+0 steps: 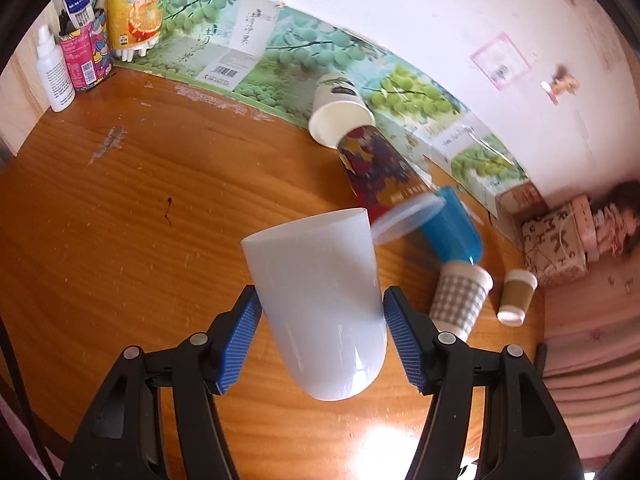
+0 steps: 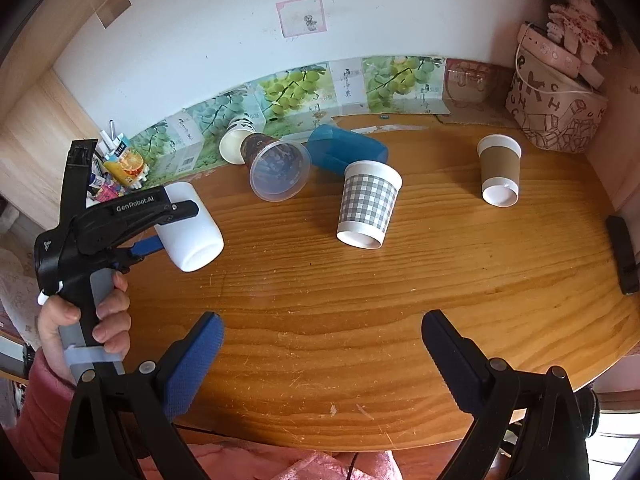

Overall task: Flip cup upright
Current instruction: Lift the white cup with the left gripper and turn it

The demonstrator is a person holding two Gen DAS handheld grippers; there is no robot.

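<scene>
Cup: the white cup [image 1: 320, 312] sits tilted between the left tongs [image 1: 322, 340], lifted above the counter [image 1: 120, 208] near its left edge.
Left tongs: blue pads clamp the cup's sides.
Right tongs: the right tongs [image 2: 320, 360] are spread wide, holding nothing, above the counter's near edge.
Hand: a hand [image 2: 86, 316] grips the left handle.

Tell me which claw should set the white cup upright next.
Left. The left claw already straddles the tilted white cup, its pads at the cup's sides. The right claw hangs open over bare table, holding nothing.
</scene>
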